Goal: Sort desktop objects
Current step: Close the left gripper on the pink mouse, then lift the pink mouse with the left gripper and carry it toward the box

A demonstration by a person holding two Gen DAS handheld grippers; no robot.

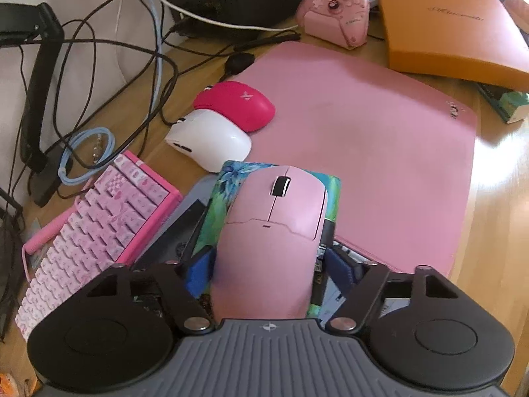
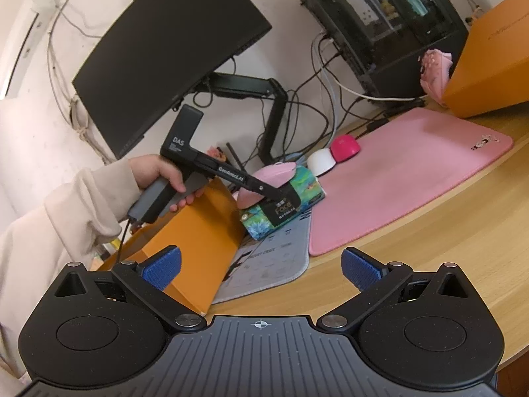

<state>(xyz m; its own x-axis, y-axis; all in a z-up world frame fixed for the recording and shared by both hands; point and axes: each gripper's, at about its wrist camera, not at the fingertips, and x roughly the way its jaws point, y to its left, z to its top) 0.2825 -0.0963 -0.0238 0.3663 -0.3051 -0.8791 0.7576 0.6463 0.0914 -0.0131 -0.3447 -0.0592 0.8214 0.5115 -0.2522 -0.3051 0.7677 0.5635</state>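
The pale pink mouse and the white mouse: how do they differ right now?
The pale pink mouse sits on a flowery box, raised off the desk; the white mouse lies on the desk itself. The pink one is clamped between the left tongs; the white one is untouched, nestled against a hot-pink mouse. In the left view, their front ends point in different directions. Both show a scroll wheel and no cord.

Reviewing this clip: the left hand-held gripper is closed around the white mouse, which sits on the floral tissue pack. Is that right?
Not quite. The left hand-held gripper is closed around the pale pink mouse, which sits on the floral tissue pack. The white mouse lies untouched on the desk beside the magenta mouse. The left wrist view shows it.
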